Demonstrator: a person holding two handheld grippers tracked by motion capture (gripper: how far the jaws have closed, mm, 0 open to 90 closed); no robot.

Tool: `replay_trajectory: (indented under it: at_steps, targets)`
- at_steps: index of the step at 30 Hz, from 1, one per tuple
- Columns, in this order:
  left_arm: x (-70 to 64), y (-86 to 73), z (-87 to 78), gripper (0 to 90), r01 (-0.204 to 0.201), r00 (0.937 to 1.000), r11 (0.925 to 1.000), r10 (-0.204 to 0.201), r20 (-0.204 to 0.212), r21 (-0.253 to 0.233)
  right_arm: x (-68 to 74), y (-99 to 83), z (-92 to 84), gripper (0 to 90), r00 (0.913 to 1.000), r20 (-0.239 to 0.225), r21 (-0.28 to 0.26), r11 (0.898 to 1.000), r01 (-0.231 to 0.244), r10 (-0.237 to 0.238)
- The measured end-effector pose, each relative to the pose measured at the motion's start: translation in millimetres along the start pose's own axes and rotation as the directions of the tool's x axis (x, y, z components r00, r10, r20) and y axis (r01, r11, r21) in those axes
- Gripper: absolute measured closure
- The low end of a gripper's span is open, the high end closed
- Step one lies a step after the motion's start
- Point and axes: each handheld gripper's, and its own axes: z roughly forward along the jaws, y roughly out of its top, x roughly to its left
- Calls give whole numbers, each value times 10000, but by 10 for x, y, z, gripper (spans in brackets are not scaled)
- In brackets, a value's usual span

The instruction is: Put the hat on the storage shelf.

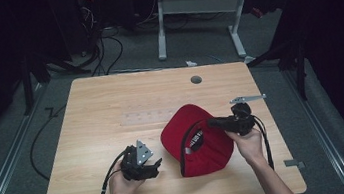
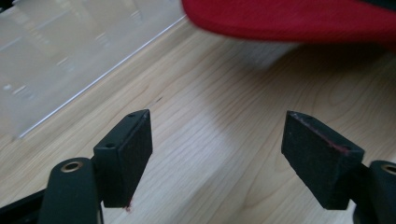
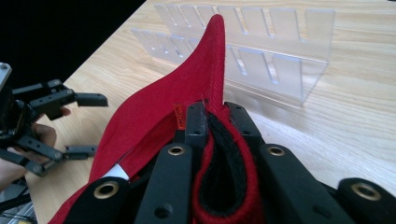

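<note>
A red cap [image 1: 198,141] lies upside down on the wooden table [image 1: 110,100], right of centre, with its black sweatband showing. My right gripper [image 1: 212,122] comes in from the cap's right side and is shut on its rim. In the right gripper view the jaws pinch the red fabric and black band [image 3: 215,116]. My left gripper [image 1: 158,165] rests just left of the cap, apart from it, and is open. In the left gripper view its jaws [image 2: 217,154] stand wide over bare wood, and the cap's edge [image 2: 289,18] lies just beyond them.
A clear slotted acrylic rack [image 1: 150,116] lies flat behind the cap, and shows as the rack [image 3: 261,51] and the rack [image 2: 70,51] in the gripper views. A round grommet hole [image 1: 196,79] sits near the far edge. Cables trail on the floor at left.
</note>
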Motion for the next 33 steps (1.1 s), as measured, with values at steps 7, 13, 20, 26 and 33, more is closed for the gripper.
replay_trajectory:
  at_steps: [7,13,20,26,33]
  targets:
    - [-147,4,-3,220,-578,9980,9981,583,246,-191,77,80,81,810,9999,-104,123,9999,35,-34]
    - [-194,22,-1,195,-856,9957,9957,868,334,-364,146,106,147,809,9999,4,451,9989,131,-131]
    - [-201,-28,18,194,-1245,9919,9919,1251,206,-251,210,141,146,809,9996,-70,450,9986,260,-257]
    - [-197,-7,37,183,-1235,9920,9919,1242,245,-298,258,173,180,809,9996,-132,744,9969,242,-233]
    - [-188,-7,14,175,-1375,9902,9905,1376,256,-49,291,168,220,807,9995,1,1018,9943,318,-320]
